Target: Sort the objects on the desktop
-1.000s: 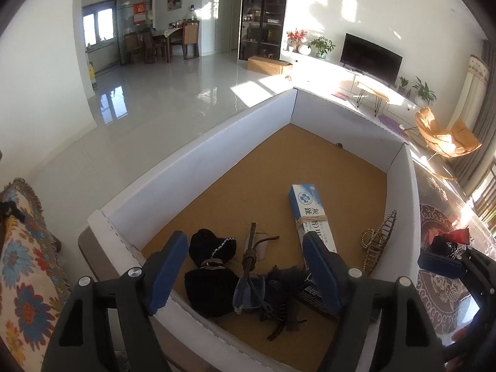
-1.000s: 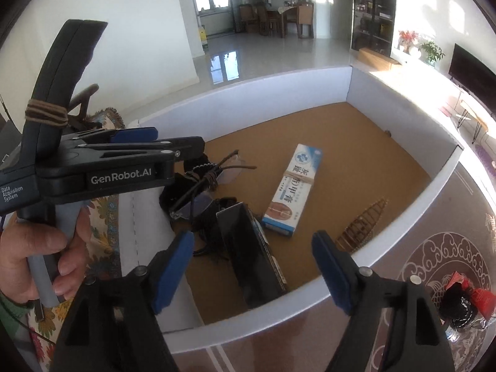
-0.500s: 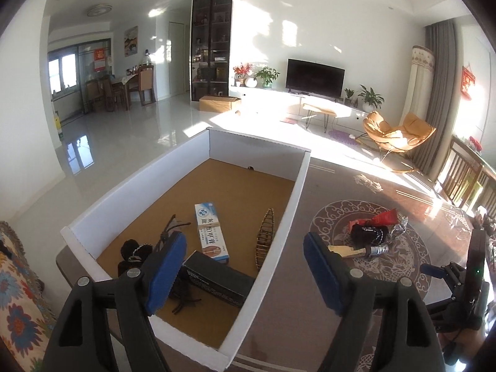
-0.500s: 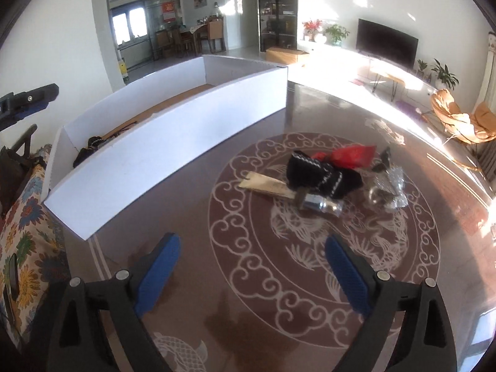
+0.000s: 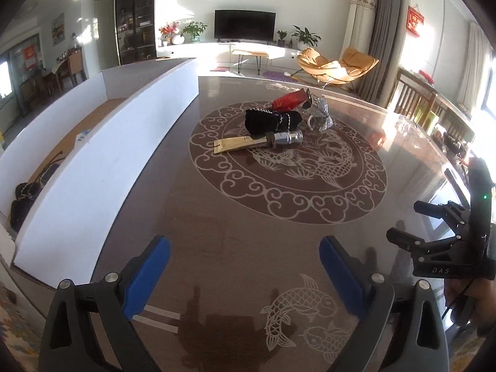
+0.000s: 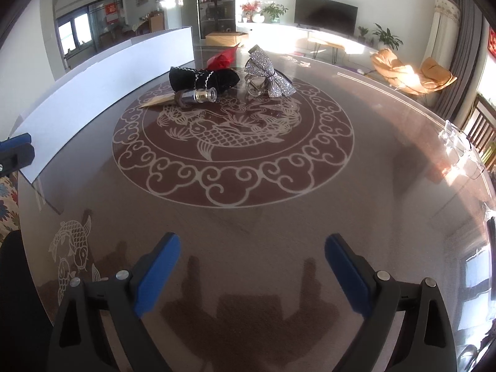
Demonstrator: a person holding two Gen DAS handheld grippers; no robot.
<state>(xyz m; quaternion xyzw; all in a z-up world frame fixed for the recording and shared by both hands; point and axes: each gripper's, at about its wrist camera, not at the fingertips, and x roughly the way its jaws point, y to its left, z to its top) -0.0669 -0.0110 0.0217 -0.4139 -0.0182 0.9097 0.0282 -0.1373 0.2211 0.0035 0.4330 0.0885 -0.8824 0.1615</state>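
A small heap lies on the brown patterned table [image 5: 248, 217]: a black pouch [image 5: 272, 120] [image 6: 203, 77], a red packet [image 5: 290, 100] [image 6: 221, 59], a silver glittery bow [image 5: 319, 111] [image 6: 268, 73], a clear bottle with a metal neck [image 5: 283, 139] [image 6: 200, 95] and a tan flat packet [image 5: 235, 144] [image 6: 155, 100]. My left gripper [image 5: 245, 266] hangs over bare table near the front edge, its jaws opening with nothing between them. My right gripper [image 6: 252, 263] is open and empty over the table too; it shows at the right of the left wrist view [image 5: 434, 226].
A long white-walled box [image 5: 102, 161] [image 6: 102, 68] with a cork floor stands along the table's left side and holds dark items [image 5: 23, 198]. A flowered cushion [image 6: 7, 204] lies by the near left corner. Clear items [image 6: 458, 145] sit at the right edge.
Both grippers have swung right, away from the white box, to over the open table facing the heap. The left jaws have spread wider; the right ones widened earlier.
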